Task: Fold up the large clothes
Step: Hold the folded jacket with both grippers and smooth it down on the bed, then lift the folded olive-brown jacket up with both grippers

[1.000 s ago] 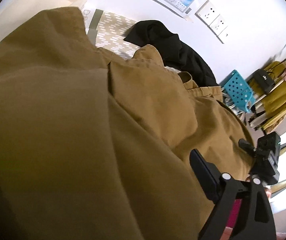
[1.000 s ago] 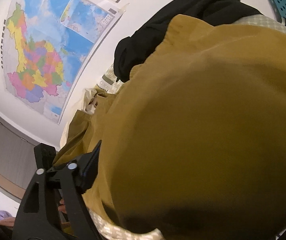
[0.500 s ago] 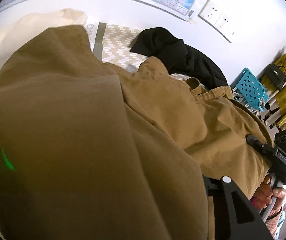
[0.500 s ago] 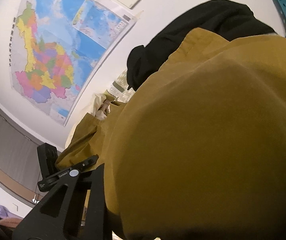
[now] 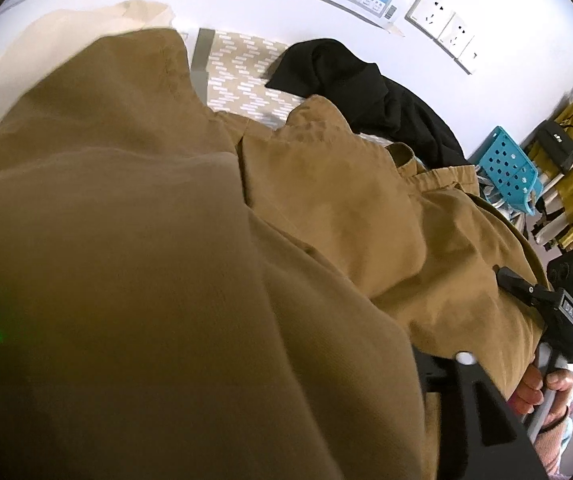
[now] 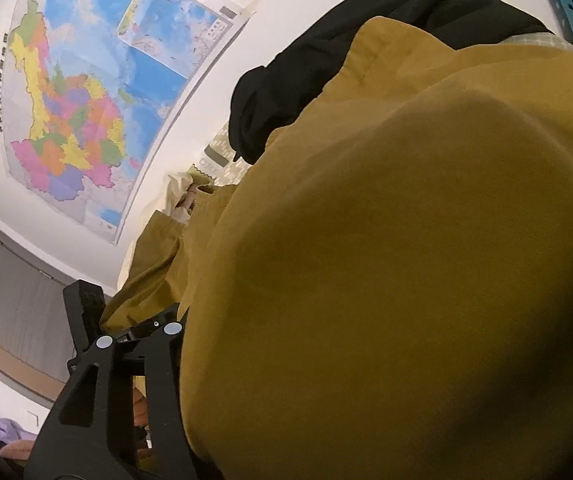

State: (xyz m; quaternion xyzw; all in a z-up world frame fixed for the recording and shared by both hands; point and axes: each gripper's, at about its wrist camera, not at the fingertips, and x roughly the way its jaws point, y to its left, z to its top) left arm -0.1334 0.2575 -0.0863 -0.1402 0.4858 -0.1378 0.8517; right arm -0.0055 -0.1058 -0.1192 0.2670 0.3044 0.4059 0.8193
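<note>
The tan garment (image 5: 326, 208) fills both views, draped over each lens and running from lower left of the left wrist frame toward the right gripper (image 5: 542, 300) at right. In the right wrist frame the garment (image 6: 386, 260) stretches back toward the left gripper (image 6: 86, 312) at lower left. So its long axis seems to hang between the two, neither nearer. Cloth hides the jaws on both sides; I cannot tell how far they are closed, though each likely pinches an edge. A black garment (image 5: 366, 92) lies beyond on the patterned tabletop (image 5: 242, 80).
</note>
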